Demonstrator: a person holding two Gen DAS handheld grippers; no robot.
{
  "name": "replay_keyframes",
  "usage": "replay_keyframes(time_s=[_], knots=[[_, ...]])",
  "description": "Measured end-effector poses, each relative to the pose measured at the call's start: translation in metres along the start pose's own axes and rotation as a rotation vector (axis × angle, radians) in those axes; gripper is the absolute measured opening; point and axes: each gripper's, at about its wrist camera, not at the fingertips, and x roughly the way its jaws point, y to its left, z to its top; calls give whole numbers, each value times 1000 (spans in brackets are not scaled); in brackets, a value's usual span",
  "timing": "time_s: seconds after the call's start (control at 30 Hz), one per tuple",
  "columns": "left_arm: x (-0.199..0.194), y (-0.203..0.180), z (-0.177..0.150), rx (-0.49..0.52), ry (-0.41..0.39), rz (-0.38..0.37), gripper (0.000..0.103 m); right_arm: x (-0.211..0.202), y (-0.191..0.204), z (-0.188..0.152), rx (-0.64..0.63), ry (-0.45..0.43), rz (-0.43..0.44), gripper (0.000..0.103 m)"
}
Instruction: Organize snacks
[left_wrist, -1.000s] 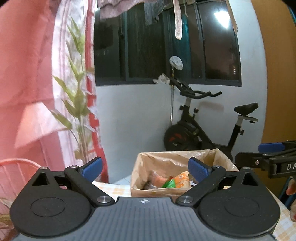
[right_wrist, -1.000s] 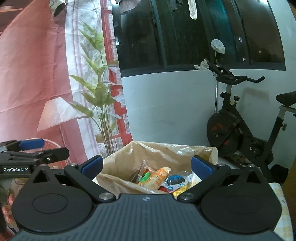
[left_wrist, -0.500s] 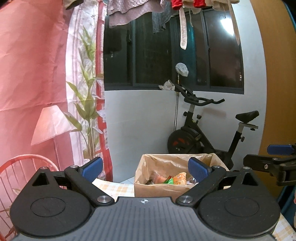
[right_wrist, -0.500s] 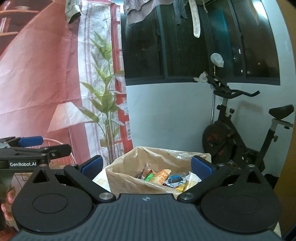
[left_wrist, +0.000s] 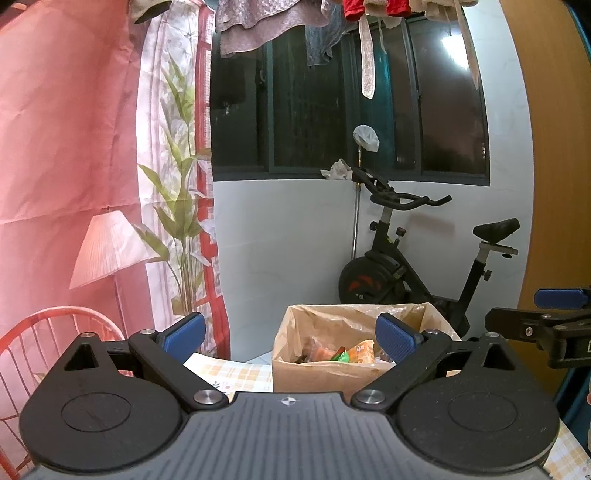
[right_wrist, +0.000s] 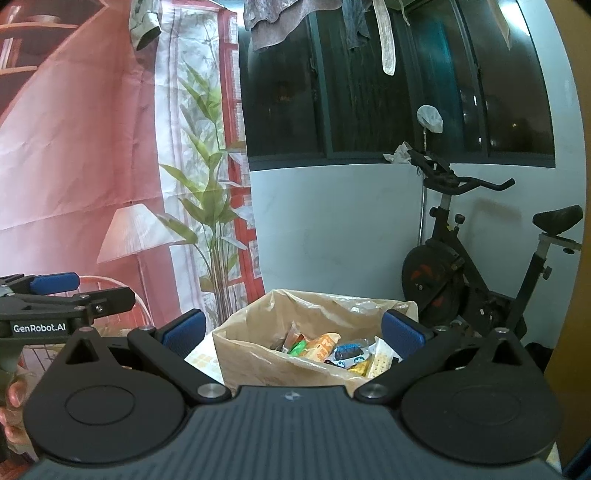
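Observation:
A cardboard box (left_wrist: 314, 376) lined with brown paper stands on a checked tablecloth (left_wrist: 229, 371); several bright snack packets (left_wrist: 347, 354) lie inside it. The right wrist view shows the same box (right_wrist: 251, 354) and its packets (right_wrist: 343, 352) more from above. My left gripper (left_wrist: 290, 332) is open and empty, held back from the box and level with its rim. My right gripper (right_wrist: 293, 328) is likewise open and empty, short of the box. Each gripper shows at the edge of the other's view: the right one (left_wrist: 554, 314), the left one (right_wrist: 55, 295).
An exercise bike (left_wrist: 417, 258) stands behind the box against a white wall under a dark window. A printed pink backdrop (left_wrist: 74, 147) hangs at the left, a red wire chair (left_wrist: 44, 339) beside it. Laundry (left_wrist: 258, 22) hangs overhead. A hand (right_wrist: 13, 402) holds the left gripper.
Both grippers have drawn back and up from the box, so it looks smaller and farther away. More of the tablecloth and chair shows. The fingers stayed open.

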Motion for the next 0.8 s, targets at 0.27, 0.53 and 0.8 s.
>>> replay_keyframes(time_s=[0.27,0.53,0.8], knots=[[-2,2,-1,-3,-1,5,100,0,0,0,1,3,6,103],[-3,0,-1,1,0,3,100,1,0,0,-2,8,7,103],[-4,0,-2,1,2,-3,100,1,1,-1,-3,9,10,103]])
